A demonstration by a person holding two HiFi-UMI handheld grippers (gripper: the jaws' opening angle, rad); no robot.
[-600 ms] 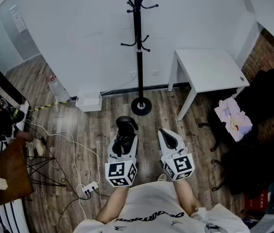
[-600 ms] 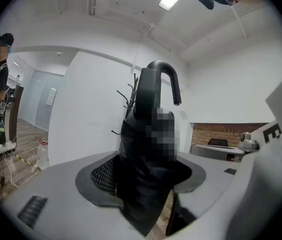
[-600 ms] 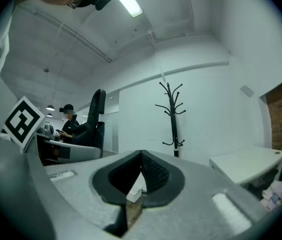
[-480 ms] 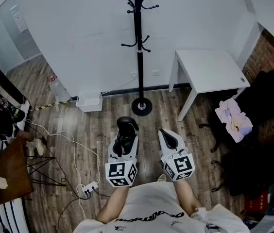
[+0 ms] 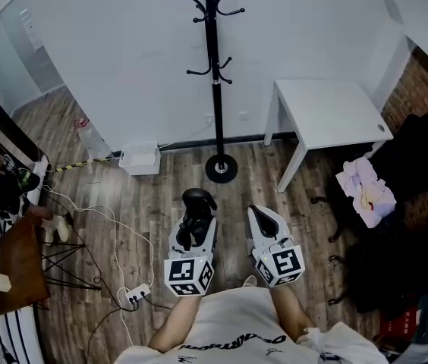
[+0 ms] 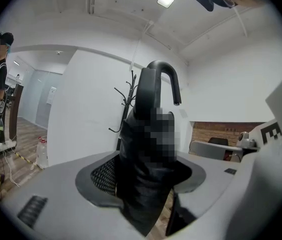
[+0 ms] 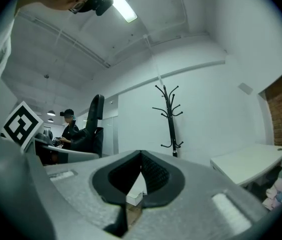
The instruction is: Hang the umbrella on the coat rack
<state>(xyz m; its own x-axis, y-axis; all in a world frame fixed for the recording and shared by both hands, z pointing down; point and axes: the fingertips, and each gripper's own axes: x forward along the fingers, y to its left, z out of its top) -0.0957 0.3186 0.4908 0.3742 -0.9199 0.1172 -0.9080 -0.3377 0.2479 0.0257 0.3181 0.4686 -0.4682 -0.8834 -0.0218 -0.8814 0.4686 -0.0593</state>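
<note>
the umbrella is black and folded into a short, thick bundle, with a smooth black handle that curves over into a hook at its top. in the left gripper view the hook arches to the right and ends in a small blunt tip, and the fabric below it falls in loose dark folds. it is upright in the left tool, whose jaws stand wide and are clamped on the bundle from both sides. the umbrella sits well short of the coat rack, on the person's side of its round base and slightly left of it, above the wooden floor.

the right tool is just right of the umbrella, at the same distance from the coat rack; its jaws are together with nothing between them.

the coat rack is a thin black pole with curved hooks at two heights, standing against the white wall, with a white table to its right.

the umbrella's lower end is hidden inside the left tool in both views. part of its fabric in the left gripper view cannot be made out. the coat rack's top is cut off by the upper edge of the head view, and in the left gripper view the umbrella covers most of its pole.
</note>
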